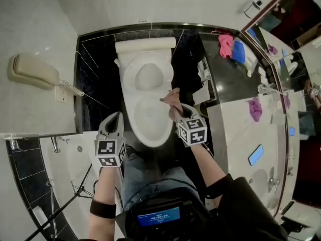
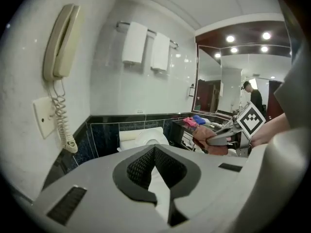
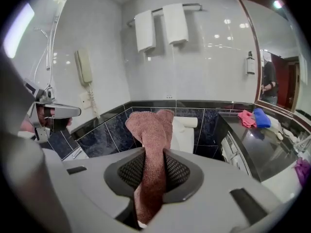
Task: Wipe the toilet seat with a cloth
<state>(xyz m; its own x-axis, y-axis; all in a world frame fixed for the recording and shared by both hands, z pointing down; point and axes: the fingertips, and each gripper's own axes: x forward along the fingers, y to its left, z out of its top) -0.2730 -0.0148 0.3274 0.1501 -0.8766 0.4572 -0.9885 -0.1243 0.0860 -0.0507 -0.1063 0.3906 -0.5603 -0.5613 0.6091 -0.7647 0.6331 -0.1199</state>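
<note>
The left gripper (image 1: 116, 116) and the right gripper (image 1: 173, 104) are light grey, with smooth, round shells. Each one has a white cube on it, the left cube (image 1: 110, 152) and the right cube (image 1: 192, 131), with black square patterns on the sides. Up close, the inner pads (image 2: 141, 166) are black and bumpy like a net. Small black slots (image 2: 68, 205) sit in the grey shell. The person wears blue jeans (image 1: 140, 177) and a black top (image 1: 251, 212). A black band (image 1: 103, 209) goes round the left arm and another black band (image 1: 219, 186) round the right arm. A dark box with a small blue screen (image 1: 158, 216) is on the chest.
</note>
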